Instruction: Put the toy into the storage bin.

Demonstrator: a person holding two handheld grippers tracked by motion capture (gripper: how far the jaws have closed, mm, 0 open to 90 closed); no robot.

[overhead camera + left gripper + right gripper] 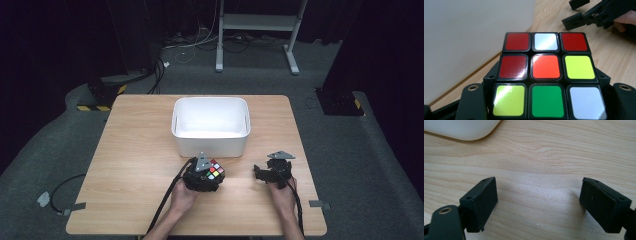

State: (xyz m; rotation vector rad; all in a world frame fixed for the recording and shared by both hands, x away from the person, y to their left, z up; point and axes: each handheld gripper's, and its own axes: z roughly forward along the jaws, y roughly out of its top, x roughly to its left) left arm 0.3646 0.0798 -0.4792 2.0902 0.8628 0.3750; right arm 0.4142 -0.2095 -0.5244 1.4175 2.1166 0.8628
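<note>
A scrambled puzzle cube (546,75) with red, orange, yellow, green and white stickers sits between the jaws of my left gripper (547,102), which is shut on it. In the high view the cube (216,170) and left gripper (210,176) are just in front of the white bin (210,145), near the table's front middle. My right gripper (260,173) rests to the right of them, open, its jaws pointing left towards the cube. In its own view the right gripper (539,202) has only bare wood between its wide-apart pads.
The white rectangular bin (210,101) stands at the centre of the wooden table (135,150), and its wall (474,37) is close beside the cube. A corner of the bin (461,128) lies ahead of the right gripper. Cables trail off the table's front edge.
</note>
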